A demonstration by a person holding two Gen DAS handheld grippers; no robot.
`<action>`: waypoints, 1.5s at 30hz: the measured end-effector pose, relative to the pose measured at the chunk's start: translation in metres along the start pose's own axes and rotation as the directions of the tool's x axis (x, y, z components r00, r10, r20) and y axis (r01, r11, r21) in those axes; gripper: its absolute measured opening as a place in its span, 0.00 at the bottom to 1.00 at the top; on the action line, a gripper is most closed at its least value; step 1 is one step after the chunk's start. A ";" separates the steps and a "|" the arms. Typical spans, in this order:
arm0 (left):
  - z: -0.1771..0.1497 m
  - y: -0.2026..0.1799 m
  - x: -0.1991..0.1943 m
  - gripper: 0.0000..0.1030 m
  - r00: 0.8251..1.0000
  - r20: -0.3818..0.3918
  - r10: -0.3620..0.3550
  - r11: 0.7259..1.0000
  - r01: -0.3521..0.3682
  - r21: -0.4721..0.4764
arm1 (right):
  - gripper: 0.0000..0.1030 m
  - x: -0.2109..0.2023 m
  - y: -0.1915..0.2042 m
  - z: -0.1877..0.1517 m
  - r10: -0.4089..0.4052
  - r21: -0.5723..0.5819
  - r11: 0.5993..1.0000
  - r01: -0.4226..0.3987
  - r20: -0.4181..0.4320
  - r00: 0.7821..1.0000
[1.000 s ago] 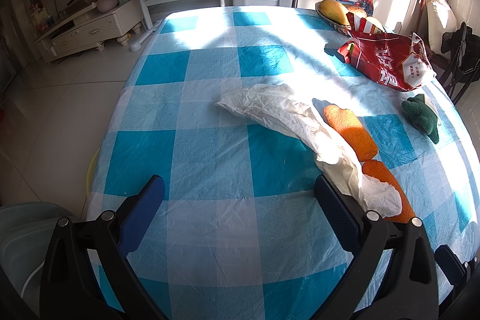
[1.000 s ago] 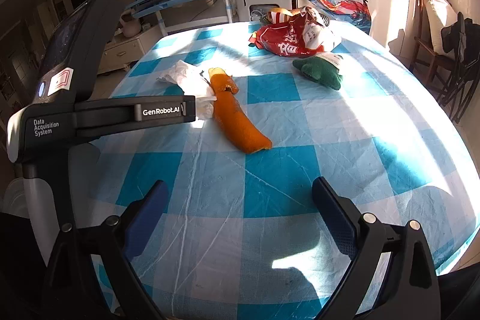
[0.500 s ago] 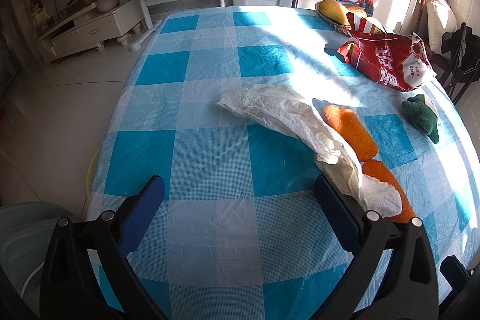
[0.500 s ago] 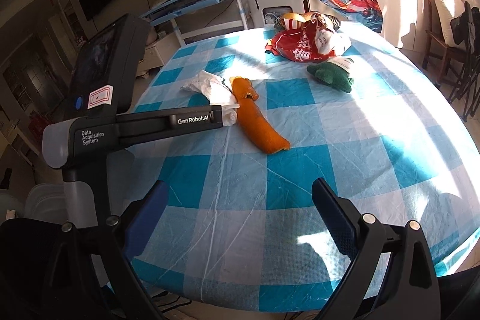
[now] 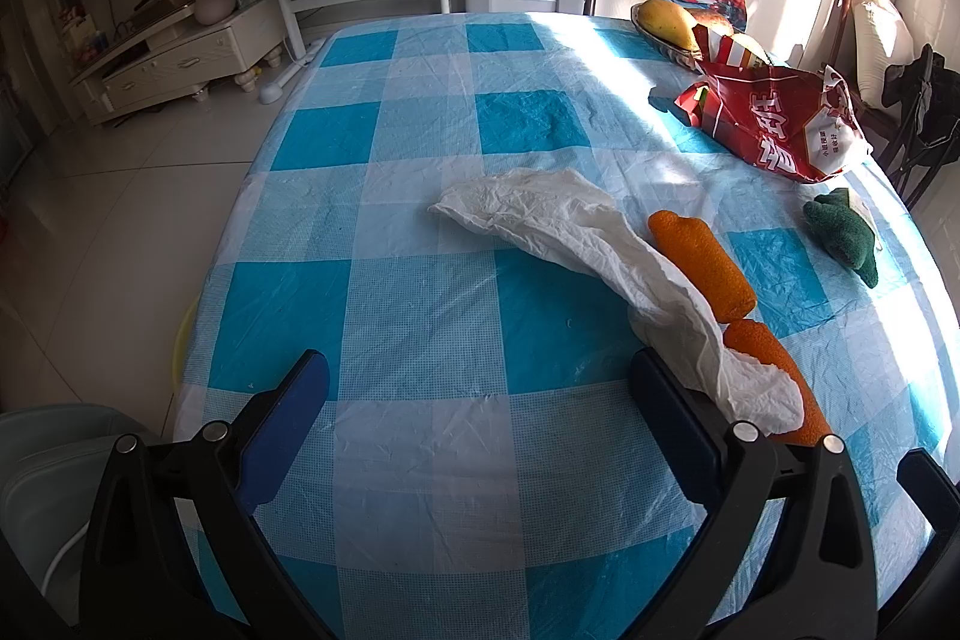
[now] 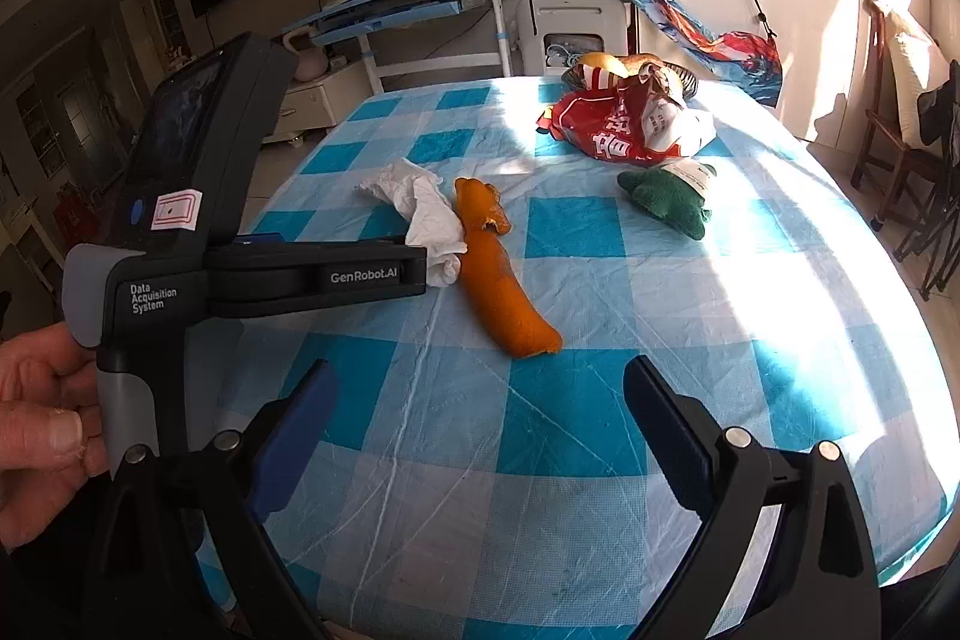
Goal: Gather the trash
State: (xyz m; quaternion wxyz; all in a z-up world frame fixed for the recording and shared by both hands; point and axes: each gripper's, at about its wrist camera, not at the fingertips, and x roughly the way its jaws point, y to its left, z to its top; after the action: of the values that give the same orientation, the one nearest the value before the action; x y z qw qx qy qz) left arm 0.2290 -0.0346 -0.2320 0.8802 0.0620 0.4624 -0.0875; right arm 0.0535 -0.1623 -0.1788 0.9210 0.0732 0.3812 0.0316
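- On the worktop (image 5: 420, 112), in the left wrist view, a crumpled white tissue (image 5: 576, 244) lies long and loose, its near end draped over the orange peel (image 5: 702, 268) just beside it. The left tool (image 5: 480, 400) hangs over the near edge with its blue-padded fingers spread wide and nothing between them.
- The tissue looks feather-light and limp. It should bunch easily, so a pinch at the thicker wad near the right finger would likely hold better than the thin far tip.
- The peel seems light, curved and somewhat stiff. Gripping across its narrow width is probably safest.
- The red snack bag (image 5: 780, 130) looks crinkly and slick; a fold or its torn mouth seems the best hold.
- Hidden here: the tissue covers part of the peel, so I cannot tell whether it is one piece or two. A pale bin-like thing (image 5: 42, 466) at lower left is cut off.
- In the right wrist view, the right tool (image 6: 480, 418) is likewise spread wide and empty, above the cloth near the peel's tip (image 6: 504, 280).
- The left tool's body, held by a hand (image 6: 42, 418), blocks the tissue's (image 6: 420, 208) near end.
- The green object (image 6: 666, 202) beside the bag (image 6: 624, 124) looks soft; whether it is trash I cannot tell.
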 end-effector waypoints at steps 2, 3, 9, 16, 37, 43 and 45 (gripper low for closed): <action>0.000 0.000 0.000 0.93 1.000 0.000 0.000 1.000 0.000 0.000 | 0.90 0.003 -0.004 0.000 -0.001 0.008 1.000 0.001 -0.004 1.000; 0.000 0.000 0.000 0.93 1.000 -0.001 0.000 1.000 0.000 -0.002 | 0.90 0.005 -0.006 -0.001 0.001 0.012 1.000 -0.001 -0.008 1.000; -0.003 0.009 -0.009 0.93 0.991 -0.063 -0.114 0.991 0.118 0.066 | 0.90 0.017 -0.006 0.006 0.009 -0.004 1.000 -0.009 -0.024 1.000; 0.020 0.021 -0.024 0.93 0.980 0.039 -0.196 0.981 0.196 0.009 | 0.87 0.034 -0.007 0.021 0.028 -0.004 1.000 -0.029 -0.048 0.998; 0.026 -0.012 0.007 0.10 0.946 -0.023 -0.323 0.946 0.323 -0.003 | 0.23 0.044 -0.009 0.025 0.027 -0.086 0.996 -0.035 -0.098 0.995; 0.016 0.011 -0.010 0.09 0.948 0.014 -0.318 0.948 0.318 -0.025 | 0.20 0.040 -0.023 0.021 0.134 0.051 0.990 -0.130 -0.095 0.986; 0.012 0.018 -0.015 0.09 0.950 0.025 -0.312 0.949 0.313 -0.031 | 0.19 0.038 -0.024 0.018 0.154 0.085 0.986 -0.147 -0.092 0.984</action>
State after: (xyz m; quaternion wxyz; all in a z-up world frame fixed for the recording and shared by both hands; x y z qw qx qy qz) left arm 0.2341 -0.0184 -0.2120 0.8607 -0.0279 0.4591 -0.2185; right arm 0.0935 -0.1839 -0.1966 0.8927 0.1359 0.4203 0.0899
